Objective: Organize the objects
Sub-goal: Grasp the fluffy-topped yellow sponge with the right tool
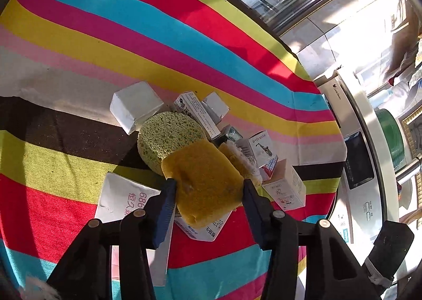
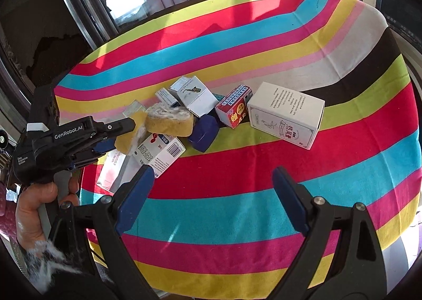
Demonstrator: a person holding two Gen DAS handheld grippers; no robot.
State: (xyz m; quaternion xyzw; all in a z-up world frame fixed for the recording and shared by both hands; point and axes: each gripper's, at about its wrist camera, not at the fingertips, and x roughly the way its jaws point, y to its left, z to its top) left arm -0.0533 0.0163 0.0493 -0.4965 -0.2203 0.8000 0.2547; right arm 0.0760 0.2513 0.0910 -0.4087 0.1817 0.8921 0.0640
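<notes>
In the left wrist view's lower centre, the left claw (image 1: 208, 191) pinches a yellow sponge (image 1: 205, 181). The right claw (image 2: 213, 194) gapes wide, empty. Beyond, boxes (image 2: 286, 114) and a green sponge (image 1: 166, 136) lie jumbled mid-table (image 2: 237, 168); sorting looks barely begun.

A table (image 2: 263, 168) covered in a bright striped cloth. Small items cluster at its middle: a large white box (image 2: 286, 114) on the right, a red box (image 2: 233, 106) beside it, a dark blue lump (image 2: 204, 132), white cartons, a round green sponge (image 1: 163, 136) and a yellow sponge (image 2: 168, 120) further left.
</notes>
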